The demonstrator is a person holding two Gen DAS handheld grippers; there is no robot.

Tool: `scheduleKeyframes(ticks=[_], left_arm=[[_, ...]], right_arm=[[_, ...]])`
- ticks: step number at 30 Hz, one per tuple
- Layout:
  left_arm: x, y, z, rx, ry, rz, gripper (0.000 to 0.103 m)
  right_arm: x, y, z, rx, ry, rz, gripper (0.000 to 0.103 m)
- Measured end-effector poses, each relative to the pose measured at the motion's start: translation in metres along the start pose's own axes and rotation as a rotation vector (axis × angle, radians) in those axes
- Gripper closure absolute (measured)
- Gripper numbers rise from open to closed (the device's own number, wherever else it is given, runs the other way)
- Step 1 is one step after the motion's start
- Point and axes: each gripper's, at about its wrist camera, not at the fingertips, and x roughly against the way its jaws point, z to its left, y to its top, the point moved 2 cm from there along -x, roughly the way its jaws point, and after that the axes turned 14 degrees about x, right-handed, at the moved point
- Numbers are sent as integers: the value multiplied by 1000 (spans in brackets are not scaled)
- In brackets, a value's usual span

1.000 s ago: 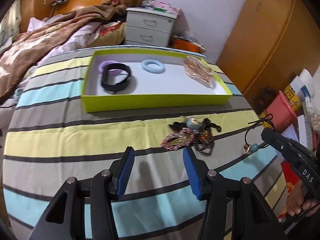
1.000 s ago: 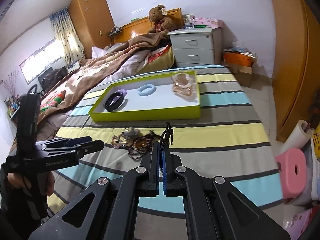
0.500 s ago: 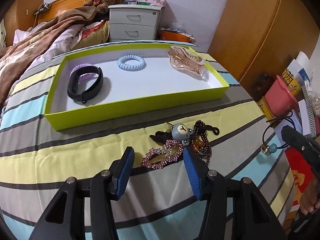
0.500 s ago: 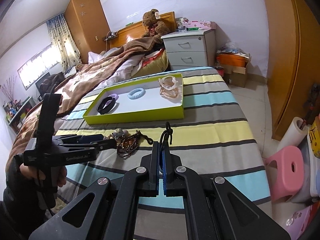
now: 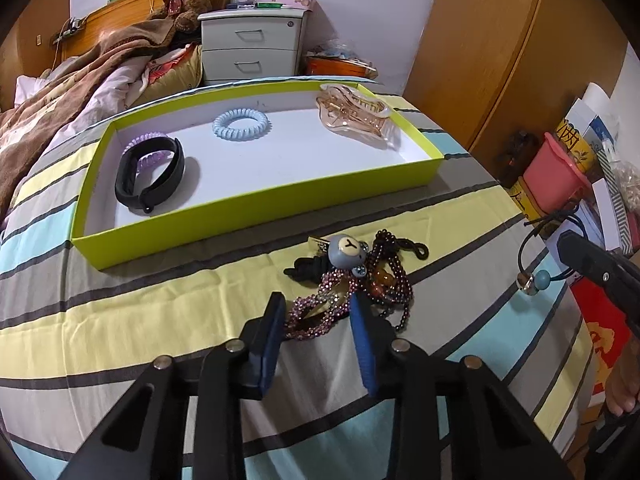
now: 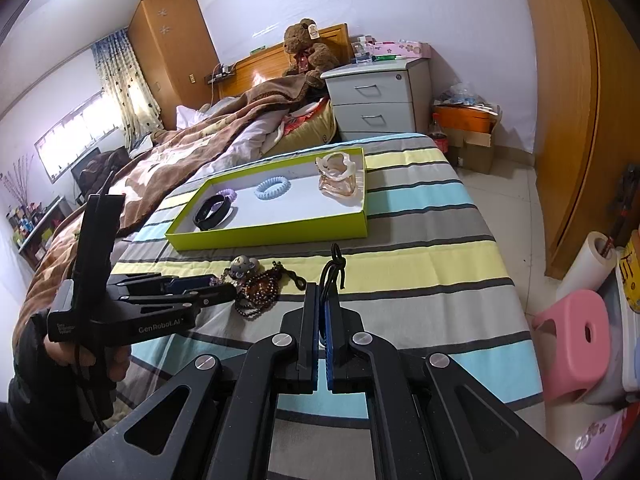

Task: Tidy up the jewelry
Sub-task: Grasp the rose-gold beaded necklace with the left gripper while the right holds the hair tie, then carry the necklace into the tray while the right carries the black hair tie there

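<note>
Inside the shallow lime-green cardboard tray with a white floor [image 5: 256,228], reading left to right, lie a black wristband [image 5: 150,178] over a lilac spiral hair tie [image 5: 146,142], a pale blue spiral hair tie [image 5: 241,119] and a clear amber claw clip [image 5: 352,114]; that part looks done. Left to sort is the tangled heap of dark beaded strings with a grey bear charm [image 5: 352,276], lying on the striped bedspread [image 5: 120,300] just in front of the tray. The left hand-held gripper [image 5: 318,312] stands open with its blue pads on either side of the heap's near edge, probably ready to pinch it. To the right, the right hand-held gripper [image 6: 322,300] is clamped on a black elastic cord with a blue bead [image 5: 538,276], held above the bed and not yet in the tray. The surface is a bed, soft and wrinkled; behind it are a brown blanket, a teddy bear, a grey nightstand and wooden wardrobes
</note>
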Motion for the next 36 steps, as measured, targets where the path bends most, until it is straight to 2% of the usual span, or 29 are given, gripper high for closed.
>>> scheduleKeyframes(ticks=[1, 4, 6, 15, 25, 36], left_arm=[[0, 0, 0, 0, 0, 0, 81], [2, -1, 0, -3, 1, -2, 84], [3, -2, -1, -5, -3, -5, 90], [12, -10, 3, 19, -53, 5, 96], [28, -22, 9, 40, -68, -9, 96], [42, -20, 13, 54, -64, -45, 96]], right_arm=[[0, 0, -1, -1, 0, 0, 101], [0, 0, 0, 0, 0, 0, 101], [0, 0, 0, 0, 0, 0, 101], [2, 1, 1, 1, 3, -7, 101], [3, 1, 7, 2, 9, -13, 101], [5, 4, 13, 9, 16, -24, 101]])
